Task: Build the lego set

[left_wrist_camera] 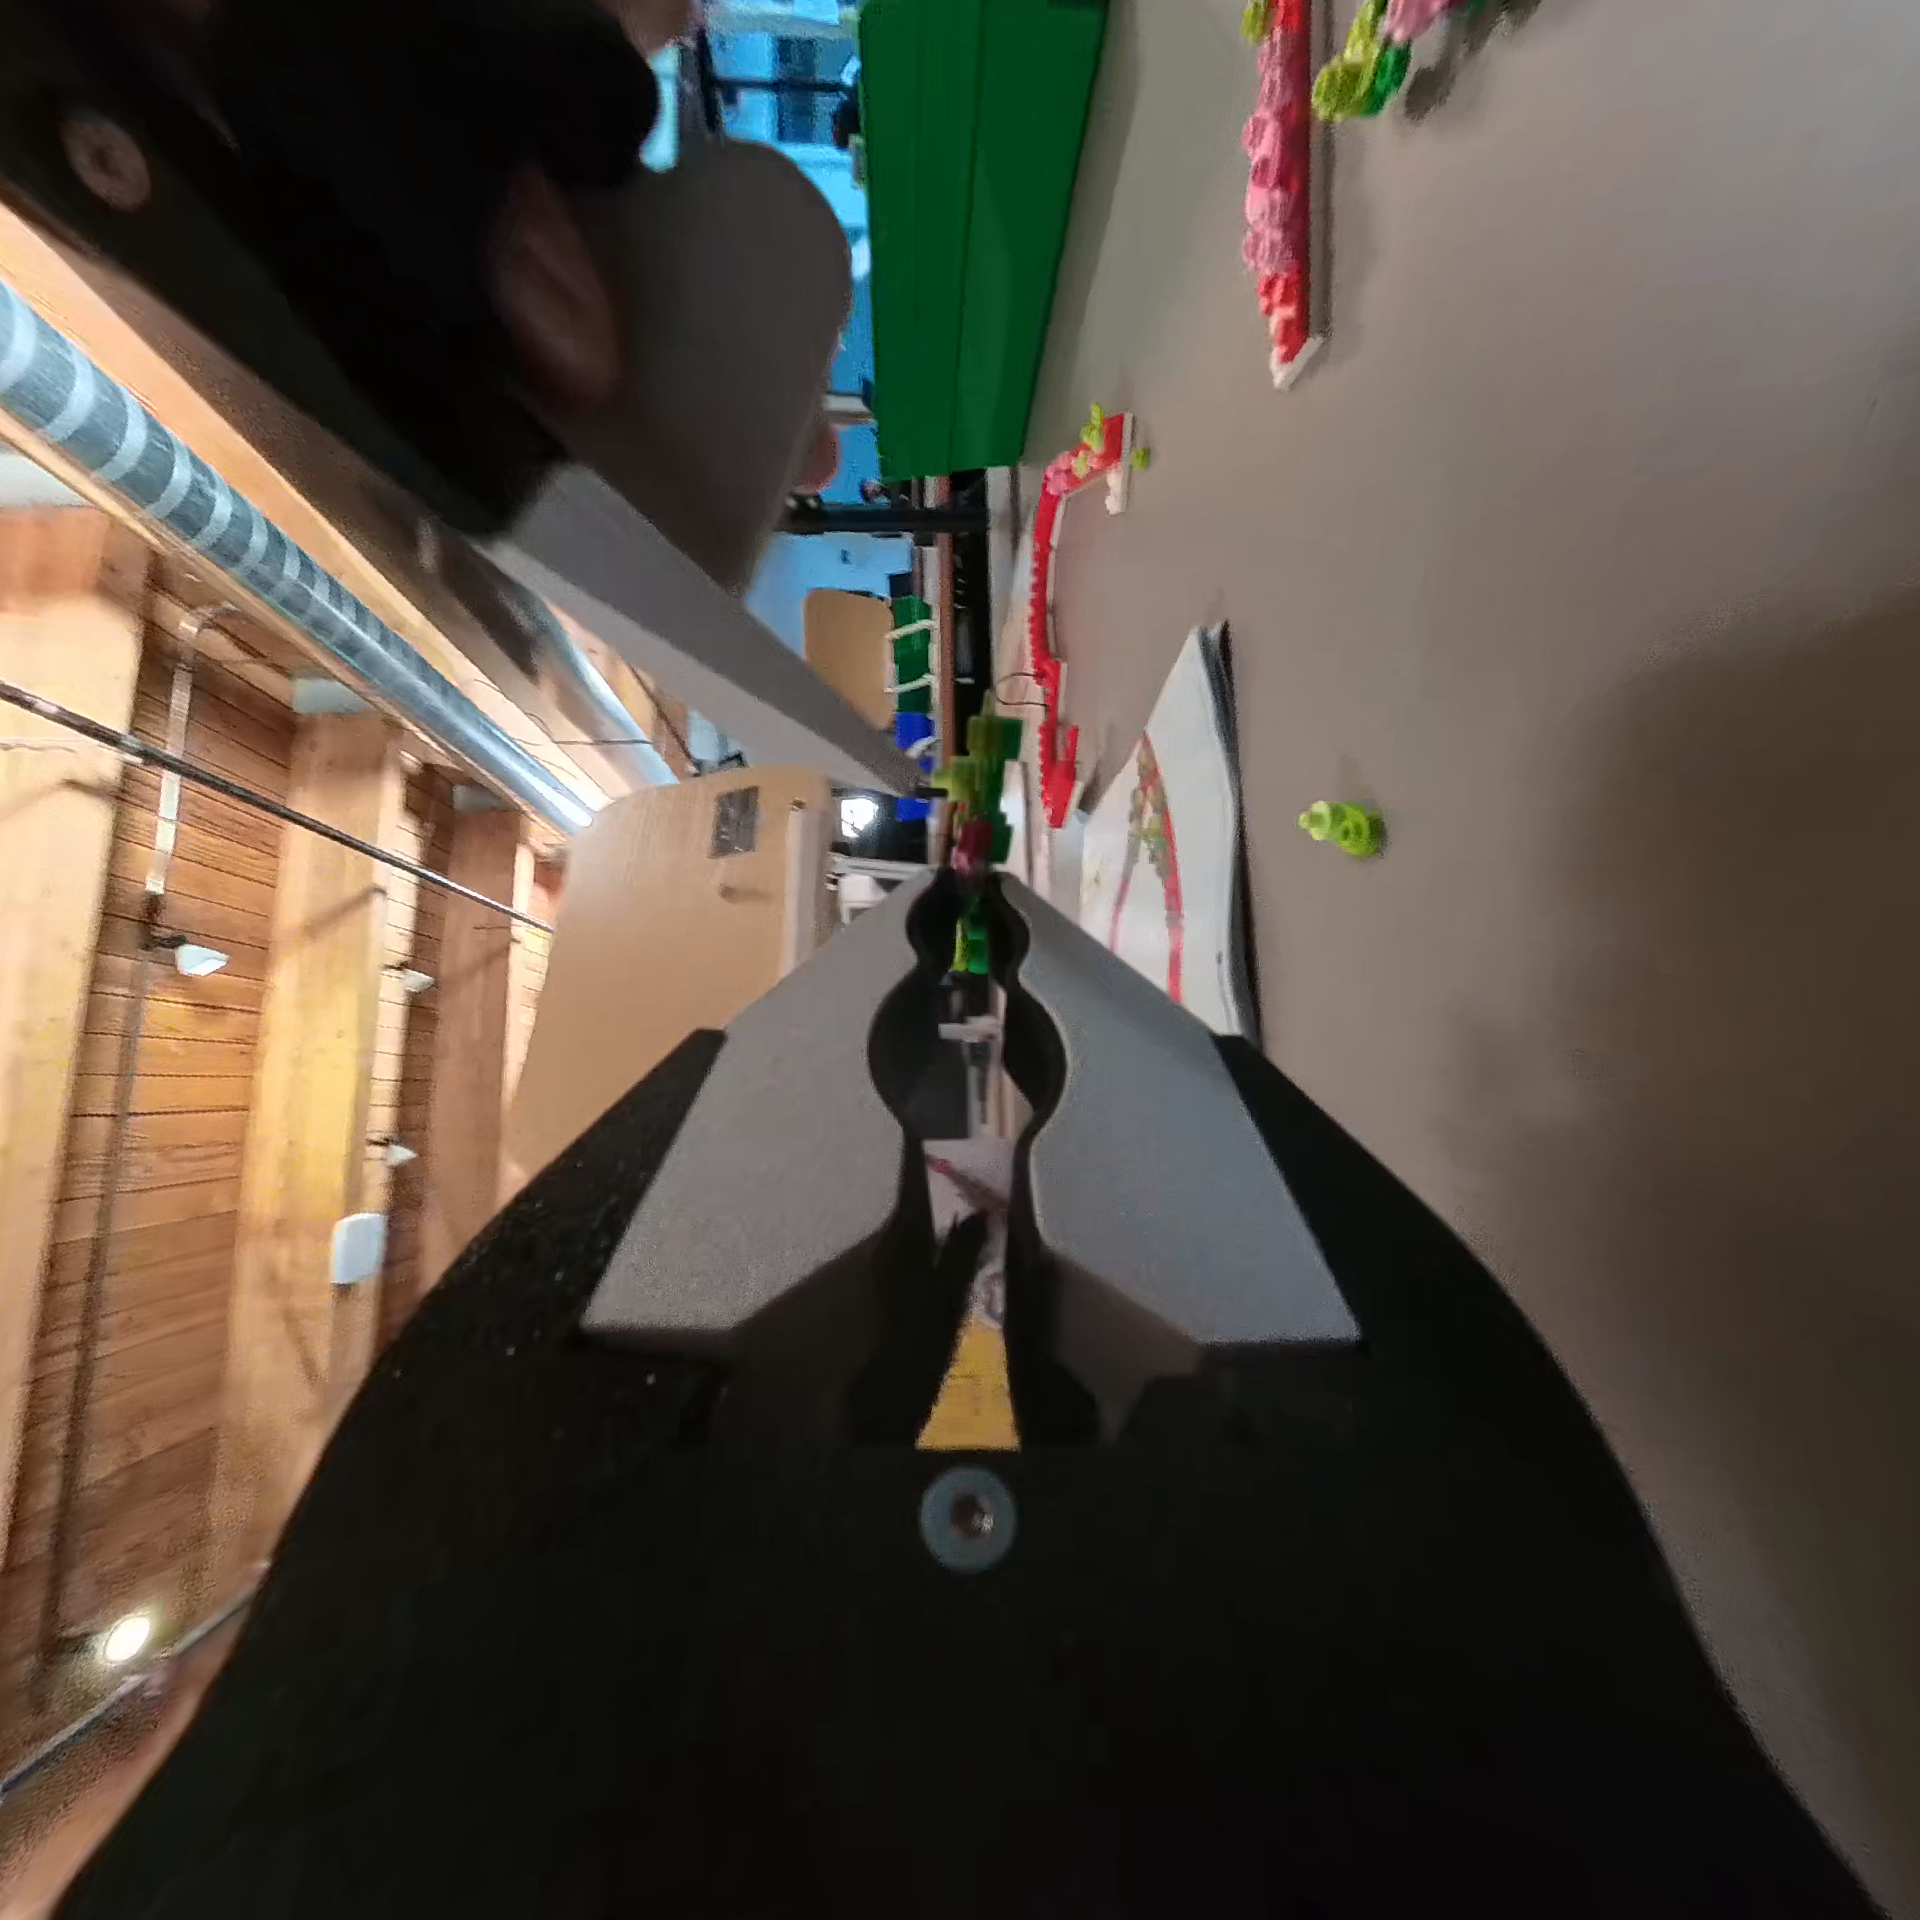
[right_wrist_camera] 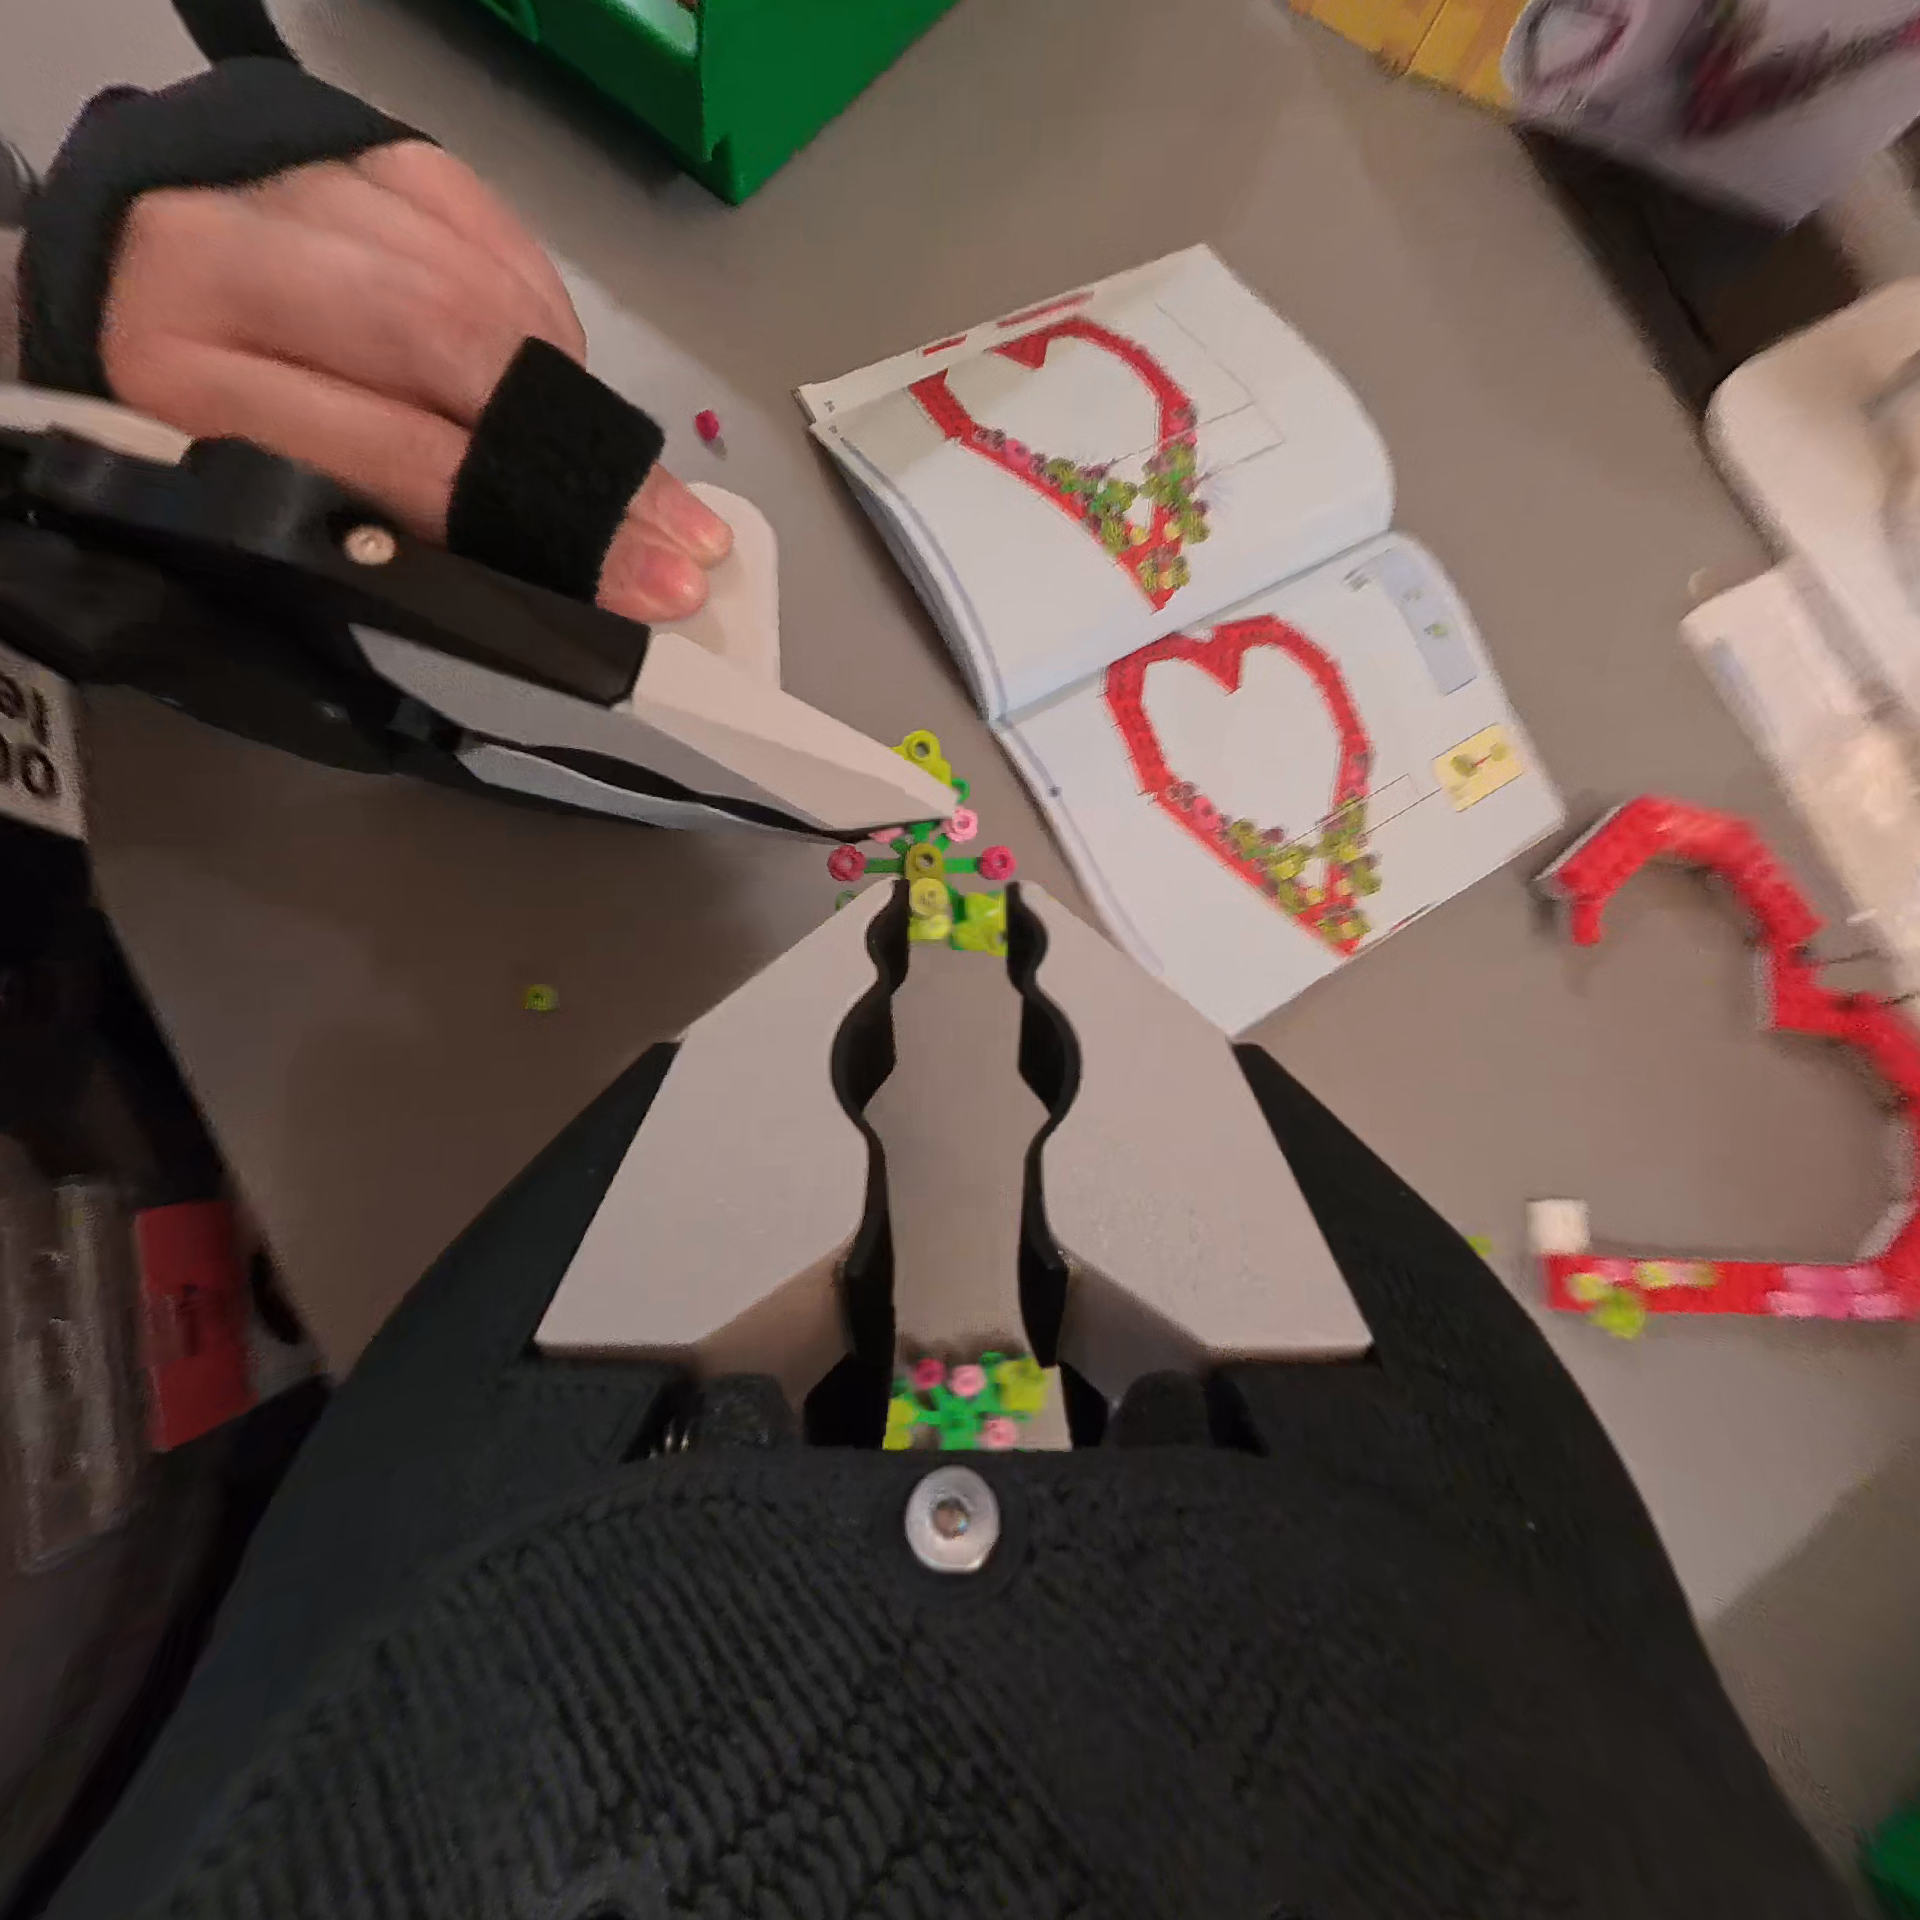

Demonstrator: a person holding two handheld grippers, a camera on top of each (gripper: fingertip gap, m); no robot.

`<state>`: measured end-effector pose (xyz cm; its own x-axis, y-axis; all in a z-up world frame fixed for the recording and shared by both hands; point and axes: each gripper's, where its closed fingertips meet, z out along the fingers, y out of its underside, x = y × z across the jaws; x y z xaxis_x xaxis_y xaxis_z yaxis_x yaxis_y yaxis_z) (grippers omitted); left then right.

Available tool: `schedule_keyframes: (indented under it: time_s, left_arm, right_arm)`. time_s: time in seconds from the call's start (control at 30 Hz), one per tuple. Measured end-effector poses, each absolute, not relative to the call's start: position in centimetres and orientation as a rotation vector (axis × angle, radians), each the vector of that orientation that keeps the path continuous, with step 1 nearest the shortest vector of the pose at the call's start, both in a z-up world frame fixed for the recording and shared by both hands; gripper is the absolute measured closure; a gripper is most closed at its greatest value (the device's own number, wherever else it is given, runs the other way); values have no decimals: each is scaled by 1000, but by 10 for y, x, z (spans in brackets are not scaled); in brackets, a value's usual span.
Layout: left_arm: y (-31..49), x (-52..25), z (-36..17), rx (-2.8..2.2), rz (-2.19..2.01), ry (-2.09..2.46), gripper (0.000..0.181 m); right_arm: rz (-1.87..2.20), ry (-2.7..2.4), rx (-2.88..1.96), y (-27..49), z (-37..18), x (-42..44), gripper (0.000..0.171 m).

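Observation:
A small flower cluster of green, lime and pink lego pieces hangs above the grey table, held between both grippers. My right gripper is shut on its lime lower part. My left gripper comes in from the left, held by a gloved hand, and is shut on the cluster's upper pink and green part. In the left wrist view, the cluster sticks out past my left gripper, and one white finger of the right gripper reaches it from the upper left.
An open instruction booklet lies beyond the cluster. A red heart frame lies to the right and also shows in the left wrist view. A green box stands at the back. Loose pieces include a lime stud and a red stud.

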<state>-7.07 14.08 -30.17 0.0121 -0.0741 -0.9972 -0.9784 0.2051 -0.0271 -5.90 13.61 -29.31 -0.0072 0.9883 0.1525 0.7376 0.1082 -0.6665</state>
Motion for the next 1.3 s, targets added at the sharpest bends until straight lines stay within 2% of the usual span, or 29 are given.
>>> schedule_keyframes:
  time_s: [0.1,0.13,0.3,0.43,0.6,1.3]
  left_arm:
    - [144,-76,-308,-1235,891,1302,180]
    - [145,-76,-308,-1276,832,1281,179]
    - [138,-63,-310,-1388,495,1212,179]
    - [135,-57,-313,-1413,378,1208,179]
    - [133,-55,-310,-1423,295,1180,179]
    - [123,-43,-312,-1304,377,1297,180]
  right_arm:
    - [487,-1885,-1405,136,-277,-60,125]
    - [467,-1937,-1318,130,-277,-59,121]
    - [111,-2105,-904,124,-302,-55,121]
    - [8,-2112,-721,121,-306,-58,147]
    - [11,-2118,-711,123,-306,-57,158]
    - [64,-2294,-664,110,-313,-44,165]
